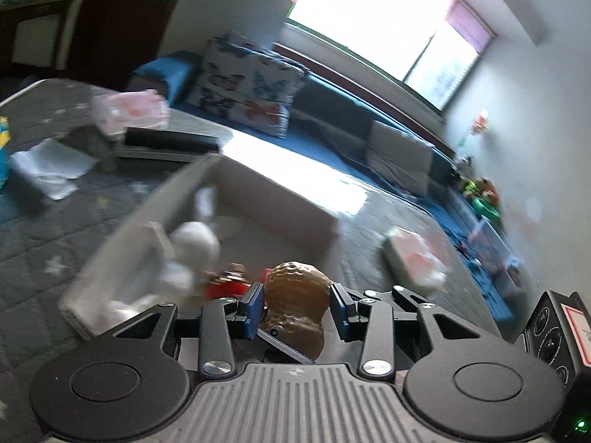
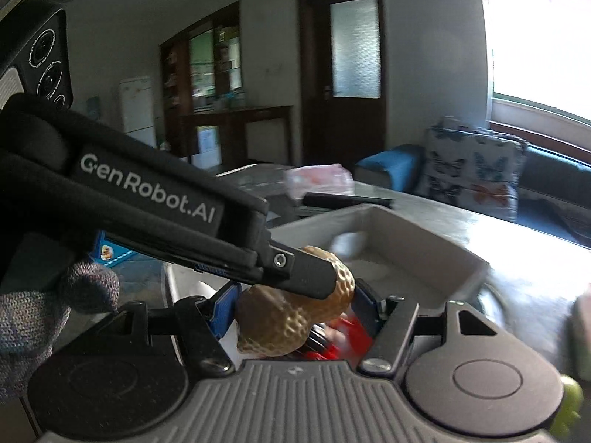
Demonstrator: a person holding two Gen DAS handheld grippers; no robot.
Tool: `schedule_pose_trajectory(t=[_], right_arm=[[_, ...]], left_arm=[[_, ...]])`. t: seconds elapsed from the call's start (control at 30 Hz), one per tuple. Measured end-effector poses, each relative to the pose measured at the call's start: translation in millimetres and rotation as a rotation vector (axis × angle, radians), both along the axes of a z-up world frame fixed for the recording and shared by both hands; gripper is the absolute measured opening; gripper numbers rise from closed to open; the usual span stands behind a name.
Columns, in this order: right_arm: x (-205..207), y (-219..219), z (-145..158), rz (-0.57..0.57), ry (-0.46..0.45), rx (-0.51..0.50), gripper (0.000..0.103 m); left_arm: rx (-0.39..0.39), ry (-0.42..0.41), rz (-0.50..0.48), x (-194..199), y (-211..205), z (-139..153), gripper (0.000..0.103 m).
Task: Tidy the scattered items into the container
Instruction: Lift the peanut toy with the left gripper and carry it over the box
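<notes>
I have both sets of blue-padded fingers, left gripper (image 1: 295,310) and right gripper (image 2: 293,308), clamped on one dimpled, tan, peanut-shaped toy (image 1: 297,306), held just above the near rim of the smooth grey rectangular container (image 1: 258,199) toward twelve o'clock on the glossy worktop (image 1: 388,206).

Left hand-held gripper (image 1: 295,308): black linkage arms, silver screws, blue finger pads (image 1: 252,306), ribbed grey body at lower frame.
Right hand-held gripper (image 2: 295,304): same black arms, round black discs, blue pads (image 2: 224,306).
Marking: white "GenRobot.AI" on a black housing, left of right wrist view.
Glove (image 2: 44,310): grey knit, lower left.
</notes>
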State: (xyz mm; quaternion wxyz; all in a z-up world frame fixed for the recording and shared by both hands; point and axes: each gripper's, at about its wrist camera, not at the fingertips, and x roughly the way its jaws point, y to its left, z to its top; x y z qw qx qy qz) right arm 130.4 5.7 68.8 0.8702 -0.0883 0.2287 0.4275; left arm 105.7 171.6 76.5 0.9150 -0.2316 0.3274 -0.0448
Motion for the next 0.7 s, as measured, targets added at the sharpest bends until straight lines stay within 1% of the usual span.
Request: schedule_pose_trajectory(t=[0.13,0.23,0.43,0.5,0.57,0.7], right_arm=[[8,28,-6,0.05,0.024,-0.029,0.066],[14,41,-10,0.076,0.052,-0.054,0.066],[25,46,-19,0.098,0.119,-0.085,0.066],[26,45,-19,0.103,0.135,-0.09,0.066],[26,50,-19,0.11,0.152,-0.116,0.066],[25,55,-19,0.118,0.148,-0.144,0.066]], left_arm=[[-0.039,0.03,0.042,1,26,-10,0.042],[-0.055,0.05,0.053,5,37,-17,0.041],[-0.065,0.076,0.055,10,44,-28,0.042],[-0.07,0.08,0.058,11,45,-30,0.04],[-0.063,0.089,0.064,14,47,-33,0.04],[-0.051,0.109,0.073,16,48,-38,0.038]])
